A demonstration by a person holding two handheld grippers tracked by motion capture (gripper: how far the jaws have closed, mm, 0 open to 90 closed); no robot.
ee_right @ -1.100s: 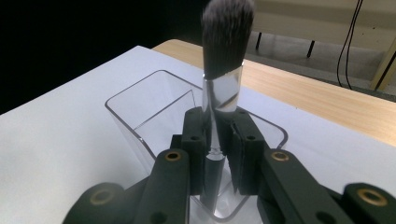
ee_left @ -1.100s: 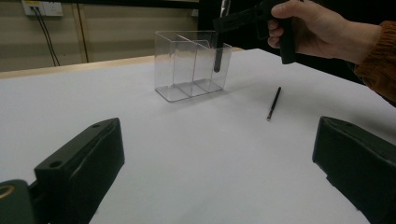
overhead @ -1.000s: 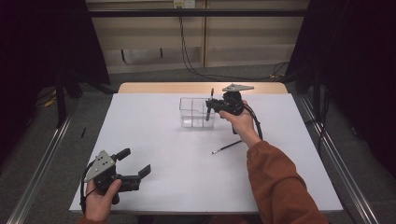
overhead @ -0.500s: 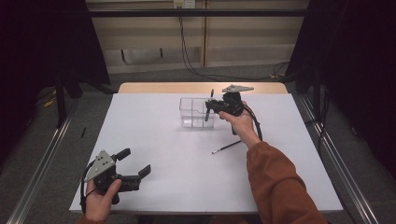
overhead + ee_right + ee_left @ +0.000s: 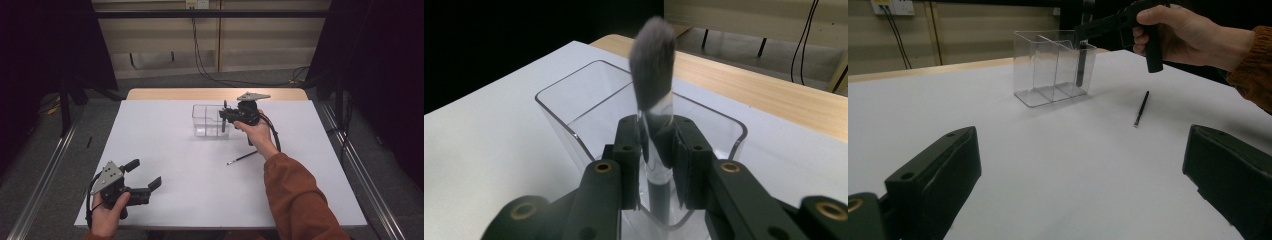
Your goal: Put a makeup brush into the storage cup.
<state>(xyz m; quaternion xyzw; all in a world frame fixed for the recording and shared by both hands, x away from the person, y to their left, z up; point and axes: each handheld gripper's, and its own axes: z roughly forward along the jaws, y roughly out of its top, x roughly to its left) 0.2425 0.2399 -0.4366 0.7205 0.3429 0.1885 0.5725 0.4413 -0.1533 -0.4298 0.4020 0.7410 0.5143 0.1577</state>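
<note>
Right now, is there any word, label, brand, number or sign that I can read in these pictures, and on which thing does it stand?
None: no readable text on the clear organizer, the makeup brush, the thin brush on the table, or either gripper.

A lab or test room set up for recording. A white table (image 5: 165, 150) with a bare wood edge stands alone between black curtains (image 5: 380, 65). Metal rails (image 5: 40, 175) run along the grey floor on either side. Cables (image 5: 200, 55) hang from wall sockets (image 5: 890, 7) down a plain beige wall (image 5: 160, 35).
</note>
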